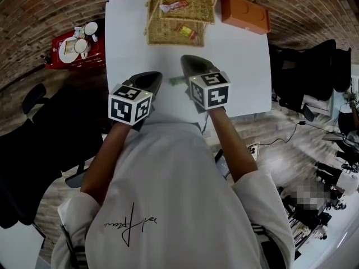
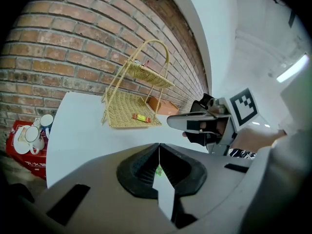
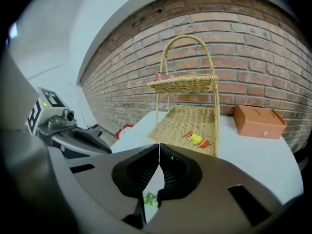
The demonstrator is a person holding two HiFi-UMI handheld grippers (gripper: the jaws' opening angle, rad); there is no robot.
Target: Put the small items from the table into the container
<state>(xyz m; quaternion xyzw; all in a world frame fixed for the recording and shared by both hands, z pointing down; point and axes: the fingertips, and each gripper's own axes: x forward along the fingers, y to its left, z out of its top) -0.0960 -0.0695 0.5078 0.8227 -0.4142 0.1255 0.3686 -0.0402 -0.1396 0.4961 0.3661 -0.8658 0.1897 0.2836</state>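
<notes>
A small green item lies on the white table between my two grippers. It also shows below the shut jaws as the green item in the right gripper view and the green item in the left gripper view. My left gripper is shut with nothing in it. My right gripper is shut too, hovering over the table just right of the item. The two-tier wicker basket stands at the far edge. An orange packet lies in its lower tier and a red packet in its upper tier.
An orange box sits on the table to the right of the basket. A red tray with white cups stands off the table's left side. Dark chairs and floor clutter surround the table, and a brick wall runs behind it.
</notes>
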